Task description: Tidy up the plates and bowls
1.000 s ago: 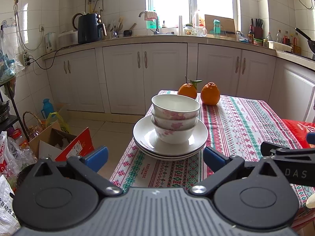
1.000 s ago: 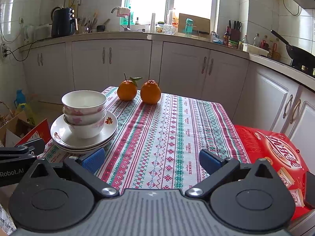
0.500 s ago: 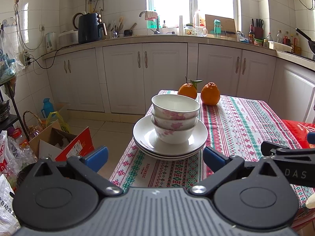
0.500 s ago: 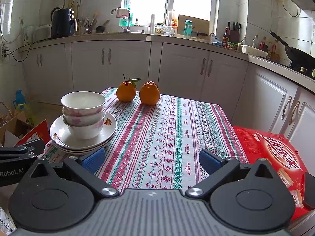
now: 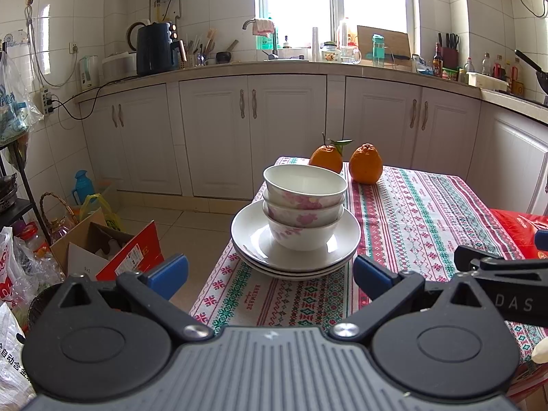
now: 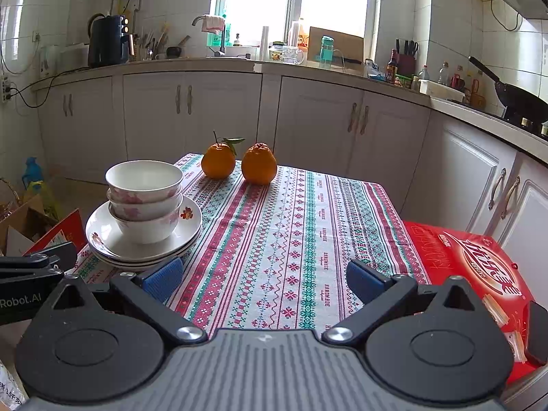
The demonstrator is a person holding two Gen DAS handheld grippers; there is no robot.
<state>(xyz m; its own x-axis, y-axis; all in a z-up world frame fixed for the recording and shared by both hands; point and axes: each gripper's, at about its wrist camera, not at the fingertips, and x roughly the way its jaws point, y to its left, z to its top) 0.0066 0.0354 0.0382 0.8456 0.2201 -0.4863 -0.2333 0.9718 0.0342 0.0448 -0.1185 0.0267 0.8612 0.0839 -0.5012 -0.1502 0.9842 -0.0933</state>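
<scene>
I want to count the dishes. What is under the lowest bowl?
Under the lowest bowl lies a stack of white plates; about three rims show at the edge. The plates' middles are covered by the bowls, and the tablecloth is below.

Bright daylight from blown-out window (image 5: pixel 337 1), sharp focus — fisheye-bent edges, dark corners

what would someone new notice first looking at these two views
The eye lands first on the stack of bowls, three nested pink-flowered ones standing on a pile of white plates at the table's near left corner. Behind them, two oranges sit side by side at the far end of the striped tablecloth. Both the left gripper and the right gripper are open and empty.
</scene>
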